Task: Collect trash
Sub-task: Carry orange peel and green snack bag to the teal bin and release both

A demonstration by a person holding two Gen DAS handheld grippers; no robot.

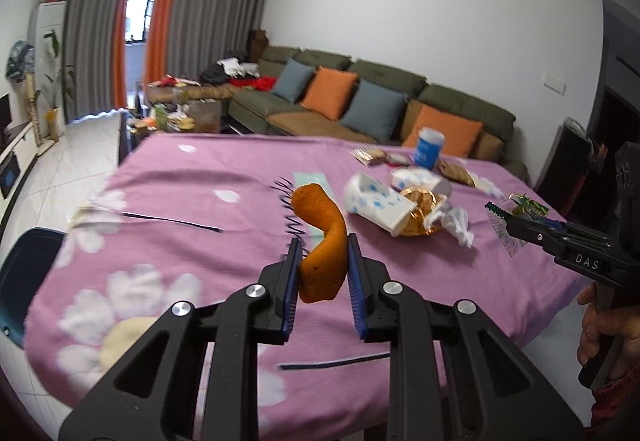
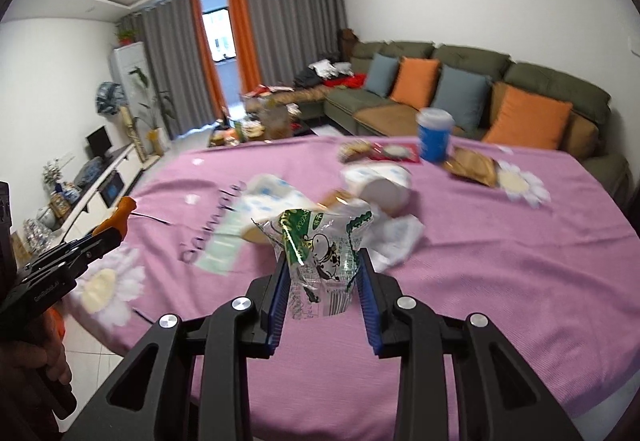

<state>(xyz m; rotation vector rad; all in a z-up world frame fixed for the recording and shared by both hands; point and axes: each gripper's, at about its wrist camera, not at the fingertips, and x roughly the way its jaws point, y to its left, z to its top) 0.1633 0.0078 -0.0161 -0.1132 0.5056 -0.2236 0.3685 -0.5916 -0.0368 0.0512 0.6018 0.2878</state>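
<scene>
My left gripper [image 1: 323,241] is shut on a curled strip of orange peel [image 1: 322,241] and holds it above the pink tablecloth [image 1: 200,181]. It also shows at the left of the right wrist view [image 2: 116,227]. My right gripper [image 2: 323,261] is shut on a clear plastic wrapper with green print [image 2: 320,253], held above the cloth. That gripper and wrapper [image 1: 516,217] show at the right of the left wrist view. A heap of crushed paper cups [image 1: 380,201], gold foil and tissue [image 1: 460,227] lies mid-table.
A blue and white cup [image 1: 429,147] stands at the far side, with snack packets [image 1: 370,155] and a brown wrapper [image 2: 474,163] beside it. A green sofa [image 1: 360,93] with orange and blue cushions lies behind. A dark blue chair [image 1: 20,273] stands at the table's left.
</scene>
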